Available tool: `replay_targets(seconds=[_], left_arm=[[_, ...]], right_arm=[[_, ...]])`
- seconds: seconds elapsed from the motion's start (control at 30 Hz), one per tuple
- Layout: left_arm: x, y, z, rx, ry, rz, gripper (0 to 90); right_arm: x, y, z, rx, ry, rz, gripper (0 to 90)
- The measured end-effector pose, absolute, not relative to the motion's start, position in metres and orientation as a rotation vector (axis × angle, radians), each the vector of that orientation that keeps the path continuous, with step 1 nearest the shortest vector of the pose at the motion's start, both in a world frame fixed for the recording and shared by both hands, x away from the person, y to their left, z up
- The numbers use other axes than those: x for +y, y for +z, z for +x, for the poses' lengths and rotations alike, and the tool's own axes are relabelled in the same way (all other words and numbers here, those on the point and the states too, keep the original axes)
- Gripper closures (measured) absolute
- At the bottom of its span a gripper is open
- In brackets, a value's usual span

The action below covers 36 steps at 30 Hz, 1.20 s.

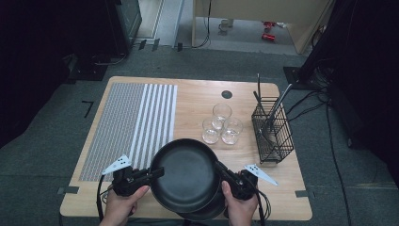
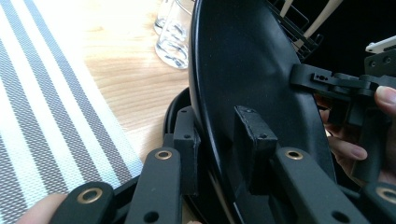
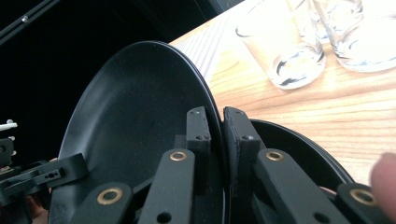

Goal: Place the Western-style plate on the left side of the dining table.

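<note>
From the high view I see my left hand-held gripper (image 1: 157, 173) and right hand-held gripper (image 1: 220, 168) clamped on opposite rims of the black plate (image 1: 188, 176), above another plate (image 1: 207, 214) on the tabletop (image 1: 197, 99). In the left gripper view, the jaws pinch the rim. In the right gripper view, likewise.

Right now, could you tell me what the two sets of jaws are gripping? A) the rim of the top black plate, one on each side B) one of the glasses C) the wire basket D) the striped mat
A: the left gripper and right gripper each pinch opposite rims of the top black plate.
</note>
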<state>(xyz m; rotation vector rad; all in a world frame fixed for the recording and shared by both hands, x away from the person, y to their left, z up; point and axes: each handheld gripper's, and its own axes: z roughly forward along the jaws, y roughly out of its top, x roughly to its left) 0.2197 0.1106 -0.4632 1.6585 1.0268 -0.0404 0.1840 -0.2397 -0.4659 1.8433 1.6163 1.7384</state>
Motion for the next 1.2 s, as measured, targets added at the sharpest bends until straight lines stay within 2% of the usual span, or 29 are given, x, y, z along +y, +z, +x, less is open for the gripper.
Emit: replay_targets(seconds=[1.2], left_arm=[[0.173,-0.455,0.251,1.103,-0.004,1.601,71.9]], right_arm=[[-0.178,-0.453,0.24,1.712,1.746,1.82,82.4]])
